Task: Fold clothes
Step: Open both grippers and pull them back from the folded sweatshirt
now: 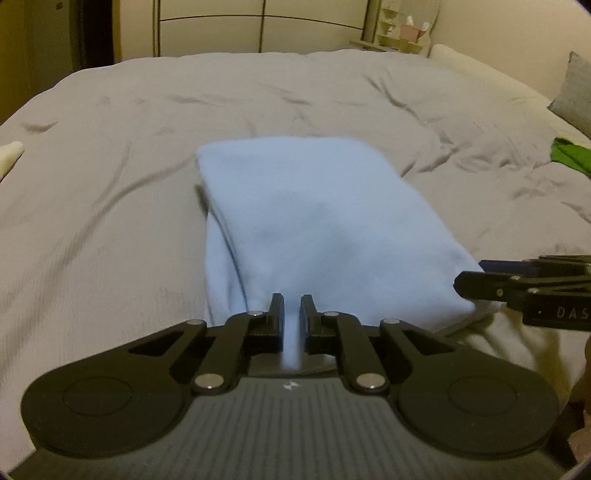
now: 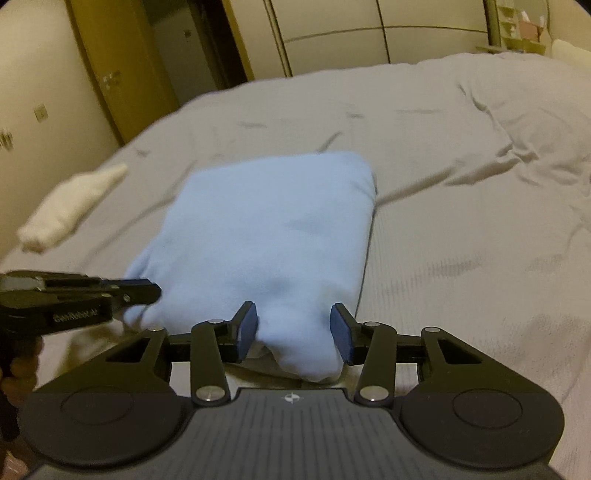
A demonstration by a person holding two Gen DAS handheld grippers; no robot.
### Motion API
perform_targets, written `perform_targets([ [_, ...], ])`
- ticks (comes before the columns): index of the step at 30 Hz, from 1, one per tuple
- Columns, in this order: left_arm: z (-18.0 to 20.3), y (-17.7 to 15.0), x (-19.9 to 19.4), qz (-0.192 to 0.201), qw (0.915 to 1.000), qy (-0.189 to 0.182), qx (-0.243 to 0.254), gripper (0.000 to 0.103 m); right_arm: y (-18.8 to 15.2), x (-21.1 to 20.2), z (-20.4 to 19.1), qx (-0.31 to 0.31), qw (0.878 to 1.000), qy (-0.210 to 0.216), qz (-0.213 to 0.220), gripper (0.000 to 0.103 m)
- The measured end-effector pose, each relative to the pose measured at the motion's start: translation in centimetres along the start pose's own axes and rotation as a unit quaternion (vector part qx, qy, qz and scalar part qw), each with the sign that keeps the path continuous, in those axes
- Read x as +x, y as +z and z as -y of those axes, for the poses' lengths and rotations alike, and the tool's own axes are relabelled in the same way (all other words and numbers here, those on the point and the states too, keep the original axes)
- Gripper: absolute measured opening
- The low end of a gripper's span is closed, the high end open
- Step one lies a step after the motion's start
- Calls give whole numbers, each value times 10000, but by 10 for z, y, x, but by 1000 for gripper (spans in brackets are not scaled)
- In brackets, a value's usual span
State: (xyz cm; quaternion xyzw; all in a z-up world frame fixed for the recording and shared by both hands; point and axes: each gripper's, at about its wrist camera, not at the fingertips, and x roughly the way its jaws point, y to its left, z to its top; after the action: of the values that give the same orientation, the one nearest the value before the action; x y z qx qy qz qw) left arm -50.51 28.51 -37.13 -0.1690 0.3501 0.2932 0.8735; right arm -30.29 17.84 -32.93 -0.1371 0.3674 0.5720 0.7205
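A light blue folded garment (image 1: 306, 221) lies on the grey bed cover (image 1: 110, 166). My left gripper (image 1: 293, 312) is shut on the garment's near edge, with a strip of blue cloth pinched between its fingers. In the right wrist view the same garment (image 2: 266, 229) fills the middle. My right gripper (image 2: 293, 326) stands open around the near right corner of the cloth, which bulges between the blue pads (image 2: 247, 328). The left gripper (image 2: 140, 290) shows from the side at the garment's left corner, and the right gripper (image 1: 469, 282) enters the left wrist view from the right.
A white rolled cloth (image 2: 70, 206) lies at the bed's left side. A green cloth (image 1: 570, 155) sits at the right edge near a grey pillow (image 1: 574, 92). Wardrobe doors (image 1: 258, 29) stand behind the bed. A hand (image 2: 22, 365) holds the left gripper.
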Motion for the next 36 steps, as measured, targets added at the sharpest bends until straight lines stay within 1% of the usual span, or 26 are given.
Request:
perform_targets([
  [3, 1, -3, 3, 8, 10000, 53, -73, 9, -7, 9, -1, -56, 9999, -111, -39, 47],
  [5, 5, -2, 3, 6, 9998, 149, -104, 9, -5, 10, 1, 8, 9999, -140, -89, 52],
  [8, 12, 1, 0, -12, 9994, 307, -181, 9, 1, 5, 5, 193, 9996, -116, -170, 55],
  [10, 14, 6, -12, 4, 9987, 375, -330, 10, 4, -11, 3, 278, 9996, -81, -59, 59],
  [11, 15, 8, -18, 0, 9984, 400, -406, 12, 5, -19, -1, 246, 9997, -91, -20, 67],
  [12, 16, 8, -24, -25, 9979, 465, -460, 18, 5, -25, -4, 209, 9997, -106, 10, 73],
  [13, 18, 8, -30, -50, 9973, 552, -487, 22, 5, -31, -8, 153, 9998, -140, 12, 85],
  [14, 22, 8, -36, -77, 9966, 682, -460, 23, 5, -36, -12, 99, 9998, -182, 10, 90],
  [16, 28, 7, -47, -123, 9948, 919, -411, 23, 2, -45, -20, 19, 9995, -307, -20, 90],
  [18, 33, 3, -60, -131, 9938, 1025, -405, 26, -1, -54, -23, 76, 9994, -337, -48, 90],
  [25, 54, -12, -102, -64, 9927, 1135, -400, 35, -11, -86, -24, 275, 9982, -525, -132, 90],
  [30, 69, -19, -124, 47, 9923, 1197, -323, 38, -16, -110, -23, 391, 9974, -602, -45, 91],
  [31, 73, -20, -128, 74, 9922, 1205, -296, 39, -17, -115, -23, 404, 9974, -601, -9, 98],
  [32, 76, -21, -132, 96, 9923, 1209, -254, 41, -18, -119, -23, 417, 9973, -604, 35, 102],
  [36, 89, -26, -147, 183, 9920, 1244, -112, 42, -21, -134, -23, 481, 9969, -587, 190, 102],
])
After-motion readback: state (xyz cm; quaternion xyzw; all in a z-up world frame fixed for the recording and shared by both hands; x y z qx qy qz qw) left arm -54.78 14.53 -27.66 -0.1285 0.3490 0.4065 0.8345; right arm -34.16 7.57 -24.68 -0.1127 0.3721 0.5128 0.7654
